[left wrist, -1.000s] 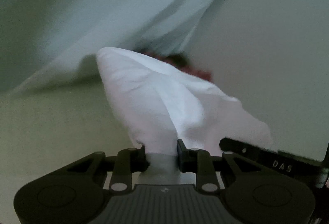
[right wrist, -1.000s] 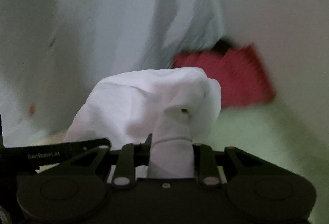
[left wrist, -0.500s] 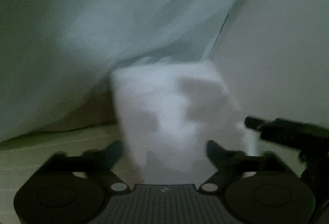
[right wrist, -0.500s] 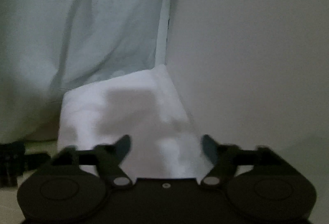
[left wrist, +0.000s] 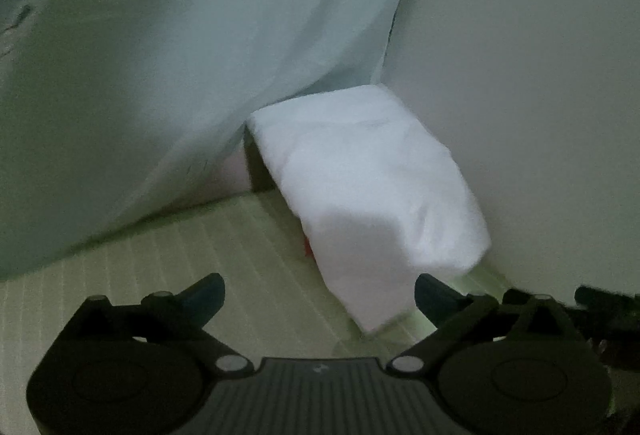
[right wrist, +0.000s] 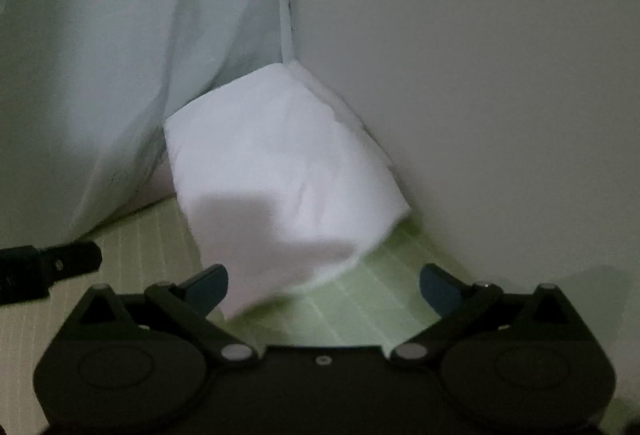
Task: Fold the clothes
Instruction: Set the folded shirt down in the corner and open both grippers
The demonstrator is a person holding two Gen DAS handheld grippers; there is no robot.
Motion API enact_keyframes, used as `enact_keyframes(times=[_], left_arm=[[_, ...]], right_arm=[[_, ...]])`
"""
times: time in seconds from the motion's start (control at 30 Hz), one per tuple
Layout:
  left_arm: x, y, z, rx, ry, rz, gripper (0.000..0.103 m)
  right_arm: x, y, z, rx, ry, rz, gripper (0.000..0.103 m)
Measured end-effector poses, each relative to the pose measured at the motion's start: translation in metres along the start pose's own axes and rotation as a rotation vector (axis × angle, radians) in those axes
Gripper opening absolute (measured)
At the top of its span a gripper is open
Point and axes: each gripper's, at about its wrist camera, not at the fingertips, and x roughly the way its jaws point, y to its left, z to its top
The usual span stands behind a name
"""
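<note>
We saw the white garment (left wrist: 372, 187) lying as a folded block on the green mat (left wrist: 180, 255), far in the corner where the curtain (left wrist: 180, 55) met the wall (left wrist: 520, 75), with a sliver of red (left wrist: 307, 247) showing under its left edge. The left claw (left wrist: 320, 289) and right claw (right wrist: 324, 285) were both spread and held nothing. We judged this piece folded; other clothes were out of view.

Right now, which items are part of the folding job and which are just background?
Job:
- white folded garment, released
- left tongs, open
- right tongs, open

Background:
- pale blue curtain
- wall
- green mat
- red item, mostly hidden
</note>
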Motion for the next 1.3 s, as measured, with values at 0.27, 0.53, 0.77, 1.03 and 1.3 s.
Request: enact_keyframes(times=[0.27,0.53,0.77,1.03,1.3], left_arm=[[-0.084,0.001,-0.052,0.037,0.020,-0.004,0.103],[-0.139,0.006,-0.089,0.055,0.031,-0.014,0.103],[-0.170,0.006,-0.113,0.086,0.031,-0.039,0.103],[-0.194,0.006,-0.124,0.094,0.012,-0.051,0.103],[-0.204,0.004,-0.127,0.094,-0.001,-0.047,0.103]], right_arm=[[-0.073,0.010,-0.051,0.016,-0.020,-0.038,0.103],[-0.130,0.019,-0.088,0.050,-0.043,-0.055,0.103],[-0.170,0.023,-0.114,0.051,-0.071,-0.081,0.103],[-0.195,0.023,-0.128,0.055,-0.086,-0.091,0.103],[-0.204,0.023,-0.131,0.048,-0.103,-0.085,0.103]])
